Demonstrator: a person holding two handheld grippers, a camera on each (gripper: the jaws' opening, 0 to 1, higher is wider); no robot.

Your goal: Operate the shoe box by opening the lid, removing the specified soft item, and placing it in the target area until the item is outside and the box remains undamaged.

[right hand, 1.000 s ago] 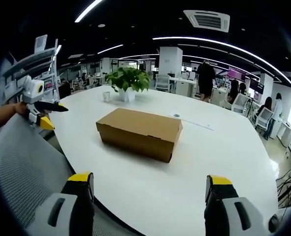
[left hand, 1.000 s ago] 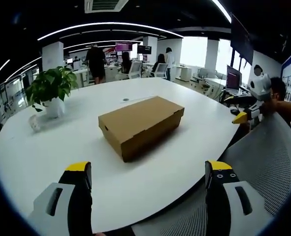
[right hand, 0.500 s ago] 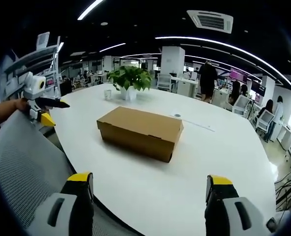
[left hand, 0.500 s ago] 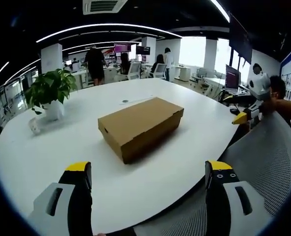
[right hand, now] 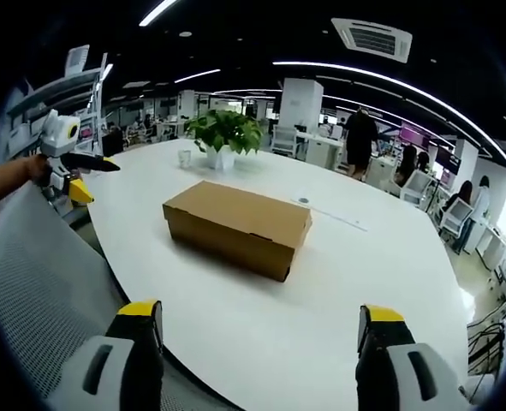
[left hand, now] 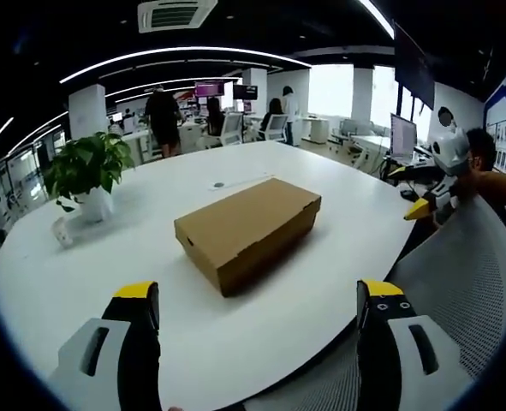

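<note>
Nothing started yet: the box (left hand: pixel 247 228) sits mid-table (left hand: pixel 338 201) with its lid down, soft item unseen inside; left gripper (left hand: pixel 257 300) and right gripper (right hand: pixel 257 318) both hang wide open and empty, near the table's edge, well short of it.

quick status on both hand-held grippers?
Left hand-held gripper: open, holding nothing.
Right hand-held gripper: open, holding nothing.
Shoe box lid shut.

Ahead of my tools lies the plain brown cardboard shoe box (left hand: pixel 247 229) (right hand: pixel 238 228), rectangular, lid shut flat on top, resting level on the round white table (left hand: pixel 81 282) (right hand: pixel 338 300), turned at an angle, one short end and one long side facing me
</note>
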